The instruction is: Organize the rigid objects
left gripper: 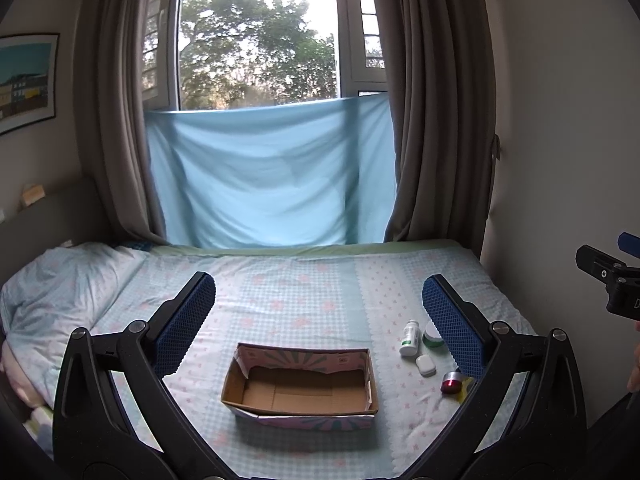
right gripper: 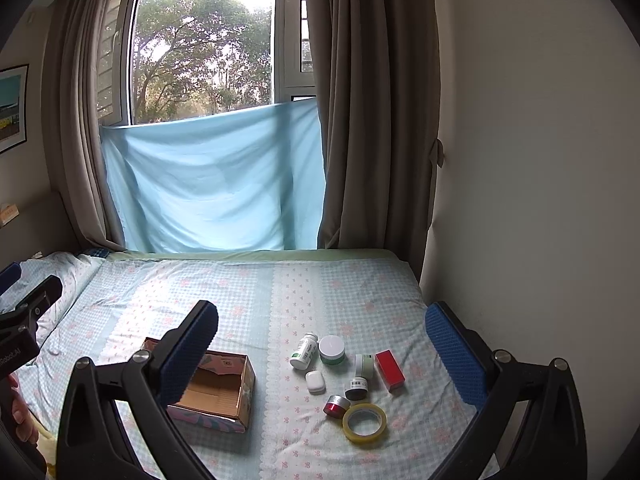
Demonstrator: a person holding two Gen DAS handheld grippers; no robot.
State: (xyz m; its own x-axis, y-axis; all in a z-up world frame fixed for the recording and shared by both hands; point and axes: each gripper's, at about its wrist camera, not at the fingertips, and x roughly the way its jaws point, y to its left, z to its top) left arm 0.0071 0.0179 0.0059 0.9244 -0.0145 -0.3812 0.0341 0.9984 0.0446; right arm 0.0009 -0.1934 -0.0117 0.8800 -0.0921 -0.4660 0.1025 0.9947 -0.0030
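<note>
1. The left gripper [left gripper: 319, 308] hangs over the bed with its fingers [left gripper: 188, 320] spread wide, holding nothing.
2. The right gripper [right gripper: 320, 344] is likewise wide apart and empty above the cluster.
3. The cardboard box [left gripper: 300, 384] sits open on the bed [left gripper: 300, 280], and nothing shows inside it.
4. Just right of it lie the white bottle [right gripper: 304, 351], two green jars [right gripper: 332, 350], a white case [right gripper: 315, 382], a dark jar [right gripper: 356, 387], a red box [right gripper: 390, 370], a red tin [right gripper: 336, 406] and a tape roll [right gripper: 364, 422].
5. By my reading nothing is sorted yet; every piece remains to be boxed.
</note>
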